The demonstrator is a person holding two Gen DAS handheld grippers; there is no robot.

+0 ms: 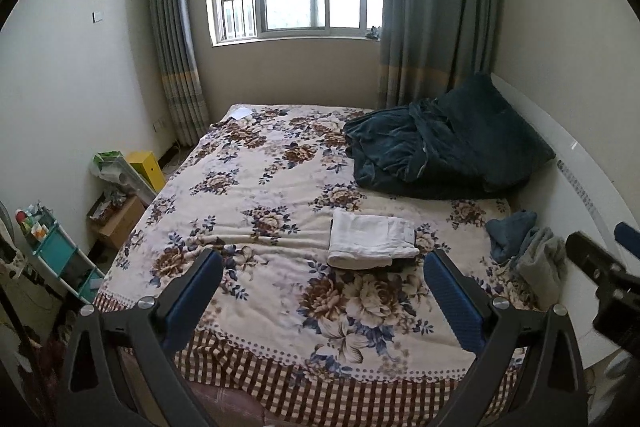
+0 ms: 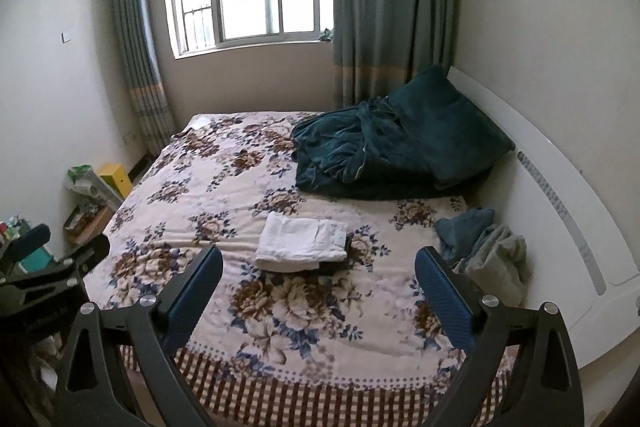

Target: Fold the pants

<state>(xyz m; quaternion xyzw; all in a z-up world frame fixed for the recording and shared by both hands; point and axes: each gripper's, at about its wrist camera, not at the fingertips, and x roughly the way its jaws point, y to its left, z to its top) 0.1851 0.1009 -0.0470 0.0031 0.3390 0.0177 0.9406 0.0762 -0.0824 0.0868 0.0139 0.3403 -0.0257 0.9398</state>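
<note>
White pants (image 1: 370,241) lie folded in a neat rectangle on the floral bedspread (image 1: 256,187), on top of a dark folded item whose edge peeks out at their right. They also show in the right wrist view (image 2: 304,243). My left gripper (image 1: 324,271) is open and empty, held back above the bed's near edge, short of the pants. My right gripper (image 2: 318,269) is open and empty too, also above the near edge. The right gripper's body shows at the right edge of the left wrist view (image 1: 600,275).
A dark teal blanket and pillow (image 1: 444,143) are heaped at the far right of the bed. Blue and grey clothes (image 1: 528,251) lie crumpled by the white headboard (image 1: 580,167). Boxes (image 1: 120,219) and a teal shelf (image 1: 60,259) stand on the floor at left.
</note>
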